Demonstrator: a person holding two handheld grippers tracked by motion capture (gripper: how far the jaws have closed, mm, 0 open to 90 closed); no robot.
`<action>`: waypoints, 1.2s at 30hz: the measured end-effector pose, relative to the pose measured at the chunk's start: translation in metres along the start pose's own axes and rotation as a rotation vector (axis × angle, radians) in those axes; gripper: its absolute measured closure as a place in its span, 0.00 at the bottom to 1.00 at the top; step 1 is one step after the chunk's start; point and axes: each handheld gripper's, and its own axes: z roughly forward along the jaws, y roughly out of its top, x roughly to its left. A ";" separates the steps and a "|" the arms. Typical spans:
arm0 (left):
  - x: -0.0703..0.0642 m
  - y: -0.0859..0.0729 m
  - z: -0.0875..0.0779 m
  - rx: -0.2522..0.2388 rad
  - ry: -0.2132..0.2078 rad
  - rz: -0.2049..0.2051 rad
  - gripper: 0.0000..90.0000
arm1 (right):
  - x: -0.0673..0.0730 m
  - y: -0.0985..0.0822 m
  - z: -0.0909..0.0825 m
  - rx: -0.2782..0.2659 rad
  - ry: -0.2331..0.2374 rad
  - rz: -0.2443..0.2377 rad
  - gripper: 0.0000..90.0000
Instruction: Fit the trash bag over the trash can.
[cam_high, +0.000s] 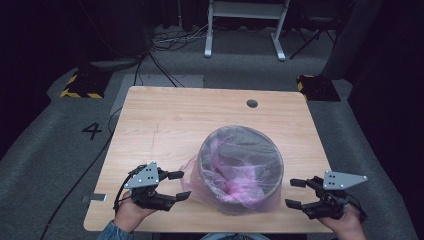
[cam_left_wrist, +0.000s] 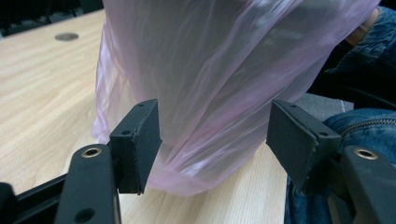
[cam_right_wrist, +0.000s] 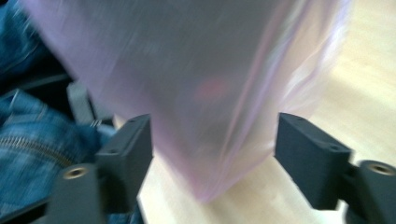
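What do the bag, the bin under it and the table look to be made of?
Bag: thin pink plastic film, see-through, glossy, creased. Bin: round and grey; material unclear through the film, perhaps plastic or metal. Table: pale wood or wood-look laminate, matte, with visible grain.

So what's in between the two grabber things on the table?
Between the left gripper and the right gripper stands the round bin lined with a pink bag, as the high view shows. Both grippers are open and apart from it.

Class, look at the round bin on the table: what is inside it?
A thin pink plastic bag lines the bin, draped over its rim and down the outside. Its crumpled folds cover the bin's bottom, so anything beneath them cannot be seen.
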 end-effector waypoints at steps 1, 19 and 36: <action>-0.003 0.001 0.003 0.009 0.004 0.007 0.37 | -0.002 0.003 0.001 -0.009 -0.004 0.000 0.26; -0.008 0.016 0.031 0.049 0.027 0.077 0.88 | -0.023 0.037 0.026 0.027 0.136 -0.066 1.00; 0.006 0.016 0.029 0.071 0.152 0.057 1.00 | -0.054 0.015 0.025 0.079 0.008 0.108 1.00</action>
